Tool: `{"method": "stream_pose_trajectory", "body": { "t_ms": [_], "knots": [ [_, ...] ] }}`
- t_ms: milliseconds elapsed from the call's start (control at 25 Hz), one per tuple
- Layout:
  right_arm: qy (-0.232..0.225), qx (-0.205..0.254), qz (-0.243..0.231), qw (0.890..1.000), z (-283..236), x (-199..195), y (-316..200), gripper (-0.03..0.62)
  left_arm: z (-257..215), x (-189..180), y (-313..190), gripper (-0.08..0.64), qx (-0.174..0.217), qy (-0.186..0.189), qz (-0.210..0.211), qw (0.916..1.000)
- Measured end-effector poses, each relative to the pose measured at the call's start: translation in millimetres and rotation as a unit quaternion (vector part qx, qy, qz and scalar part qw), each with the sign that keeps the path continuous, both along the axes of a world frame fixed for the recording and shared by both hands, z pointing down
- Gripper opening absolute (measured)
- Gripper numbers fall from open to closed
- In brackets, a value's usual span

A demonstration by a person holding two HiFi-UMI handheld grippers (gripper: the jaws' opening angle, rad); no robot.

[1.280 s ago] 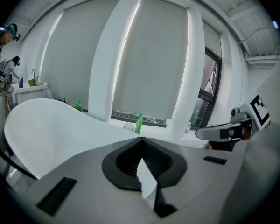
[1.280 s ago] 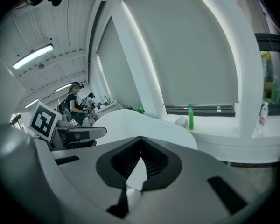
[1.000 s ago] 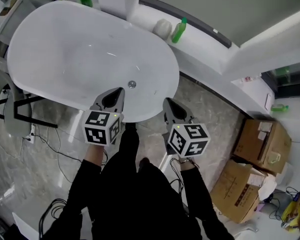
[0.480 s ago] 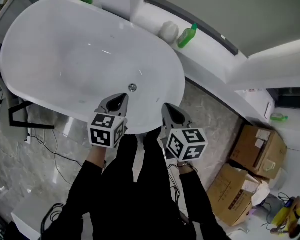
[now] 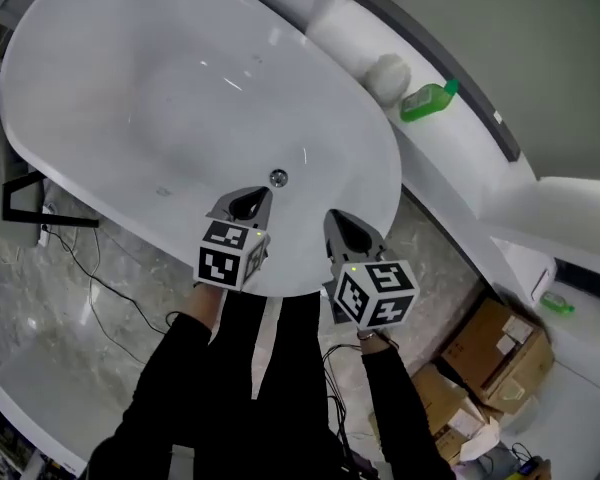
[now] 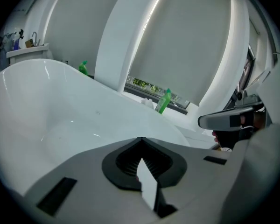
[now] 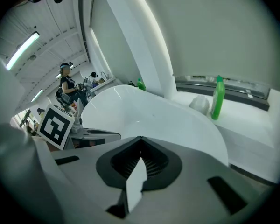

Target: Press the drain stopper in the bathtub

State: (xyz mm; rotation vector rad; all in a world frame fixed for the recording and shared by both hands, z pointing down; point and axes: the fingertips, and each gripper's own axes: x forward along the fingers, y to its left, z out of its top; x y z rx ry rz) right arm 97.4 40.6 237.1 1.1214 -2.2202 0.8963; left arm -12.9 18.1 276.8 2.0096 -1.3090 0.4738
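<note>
The white oval bathtub (image 5: 130, 98) fills the upper left of the head view. Its small round metal drain stopper (image 5: 278, 178) sits on the tub floor near the near end. My left gripper (image 5: 262, 193) is shut and empty; its tip hangs over the tub's near rim, just short of the stopper. My right gripper (image 5: 333, 217) is also shut and empty, at the rim to the stopper's right. The left gripper view has shut jaws (image 6: 140, 140) over the tub wall (image 6: 56, 120); the stopper is hidden there. In the right gripper view the jaws (image 7: 141, 139) meet above the tub (image 7: 149, 111).
A green bottle (image 5: 426, 101) and a white round object (image 5: 387, 73) stand on the ledge behind the tub. Cardboard boxes (image 5: 490, 343) sit on the floor at the right. Cables (image 5: 90, 268) and a black frame (image 5: 20, 203) lie left of the tub. A person (image 7: 67, 85) stands far off.
Both grippers have moved forward toward the tub, and the left tip is now closer to the stopper. The head view has shifted, so the tub looks larger.
</note>
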Motion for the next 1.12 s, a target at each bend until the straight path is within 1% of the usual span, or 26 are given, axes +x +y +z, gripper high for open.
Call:
{"method": "stream_pose_trajectory", "body": {
  "t_ms": [240,480,640,800,920,1040,1120],
  "knots": [
    [0.01,-0.047,-0.042,0.998,76,-3,-40,0.002,81,3,-24,0.005,-0.045,0.001,-0.046,0.9979],
    [0.016,-0.096,-0.073,0.993,152,-9,-59,0.002,154,4,-44,0.005,-0.089,-0.001,-0.086,0.9923],
    [0.026,-0.12,-0.097,0.988,196,-16,-68,0.002,195,4,-57,0.005,-0.112,-0.006,-0.099,0.9887],
    [0.032,-0.144,-0.119,0.982,233,-26,-66,0.002,238,4,-59,0.005,-0.141,-0.004,-0.105,0.9845],
    [0.031,-0.157,-0.122,0.979,260,-31,-69,0.002,274,4,-62,0.005,-0.162,0.003,-0.116,0.9799],
    [0.025,-0.171,-0.112,0.978,286,-34,-72,0.002,302,5,-64,0.005,-0.174,0.014,-0.13,0.9761],
    [0.028,-0.179,-0.112,0.977,305,-35,-74,0.002,320,6,-63,0.005,-0.183,0.017,-0.135,0.9737]
  ]
}}
